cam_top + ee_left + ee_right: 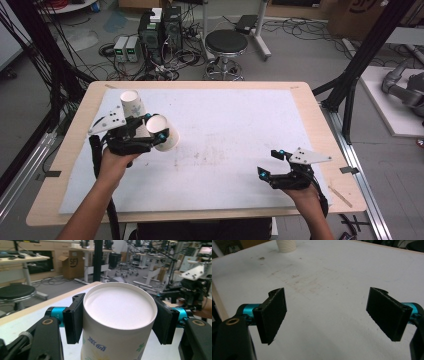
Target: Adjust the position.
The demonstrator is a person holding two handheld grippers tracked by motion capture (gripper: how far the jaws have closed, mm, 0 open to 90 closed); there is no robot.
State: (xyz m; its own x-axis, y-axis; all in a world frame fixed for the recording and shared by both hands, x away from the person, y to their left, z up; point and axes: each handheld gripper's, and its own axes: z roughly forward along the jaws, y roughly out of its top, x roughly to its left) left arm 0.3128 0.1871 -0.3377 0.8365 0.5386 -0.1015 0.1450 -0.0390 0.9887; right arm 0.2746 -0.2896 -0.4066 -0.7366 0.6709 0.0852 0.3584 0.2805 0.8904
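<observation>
My left gripper (156, 126) is shut on a white paper cup (164, 134) with a small blue and green print, held tilted just above the white mat at the table's left. In the left gripper view the cup (117, 315) sits between both black pads (73, 317), round white end facing away. A second paper cup (132, 105) stands just behind that gripper; its ribbed lower part (285, 245) shows at the top of the right gripper view. My right gripper (270, 161) hovers open and empty near the front right; its jaws (328, 315) stand wide over bare mat.
A white mat (225, 120) covers most of the wooden table (310, 100). Beyond the far edge stand a black stool (226, 42), computer cases (160, 30) and loose cables. Black frame posts (350, 85) rise at both sides of the table.
</observation>
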